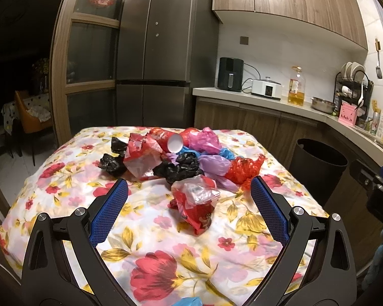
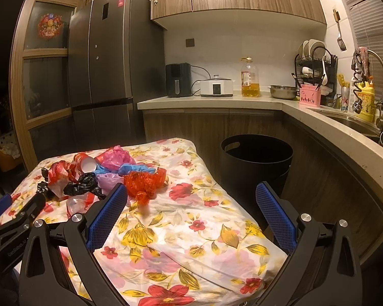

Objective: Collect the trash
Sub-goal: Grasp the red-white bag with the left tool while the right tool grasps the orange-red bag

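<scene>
A heap of crumpled plastic bags (image 1: pixel 176 158) in red, black, pink, purple and blue lies on the flowered tablecloth (image 1: pixel 166 242), with a white paper cup (image 1: pixel 175 144) on its side among them. Nearest me lies a red and clear bag (image 1: pixel 195 199). My left gripper (image 1: pixel 189 187) is open above the cloth, its blue pads either side of that bag and apart from it. My right gripper (image 2: pixel 191 193) is open and empty over the table's right part, right of the bag heap (image 2: pixel 102 176) and a red mesh bag (image 2: pixel 143 182). A black bin (image 2: pixel 255 158) stands on the floor beyond the table.
The same bin (image 1: pixel 319 160) stands right of the table by the counter (image 2: pixel 217 102), which holds an air fryer, cooker, oil bottle, bowl and dish rack. A tall fridge (image 1: pixel 160 51) rises behind. A sink (image 2: pixel 357 122) is far right. The left gripper's body (image 2: pixel 10 219) shows at lower left.
</scene>
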